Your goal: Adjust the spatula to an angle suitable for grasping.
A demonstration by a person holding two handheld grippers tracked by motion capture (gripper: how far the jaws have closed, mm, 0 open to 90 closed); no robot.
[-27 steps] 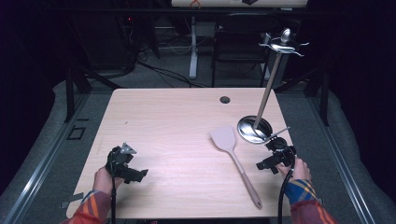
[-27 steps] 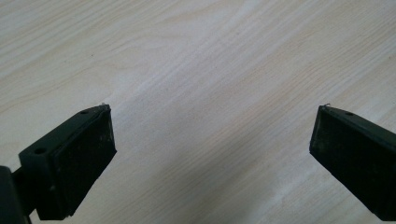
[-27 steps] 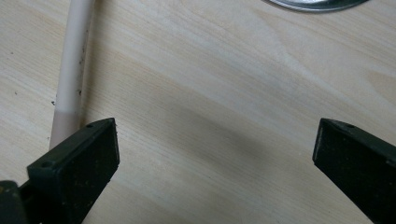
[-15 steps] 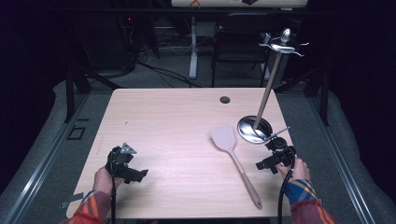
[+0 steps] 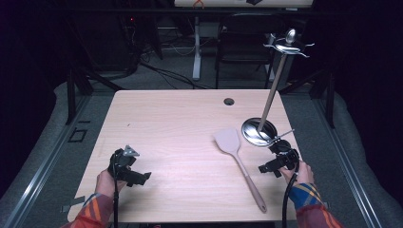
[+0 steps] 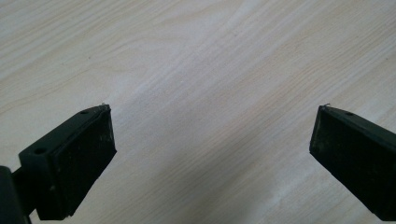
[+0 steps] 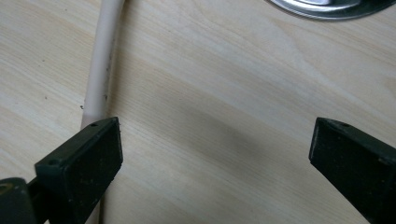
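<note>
We see the right hand-held gripper (image 5: 280,160), jaws wide apart and empty, just beside the spatula (image 5: 239,164) lying flat on the surface (image 5: 180,123) near the metal stand (image 5: 260,132). The left hand-held gripper (image 5: 127,167) is likewise spread apart over bare wood.

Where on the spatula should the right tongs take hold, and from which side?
Probably mid-handle of the spatula, from above: it lies flat, and the slim round handle fits between the open jaws of the right tongs, which would straddle it crosswise. The blade is wide and flat.
</note>
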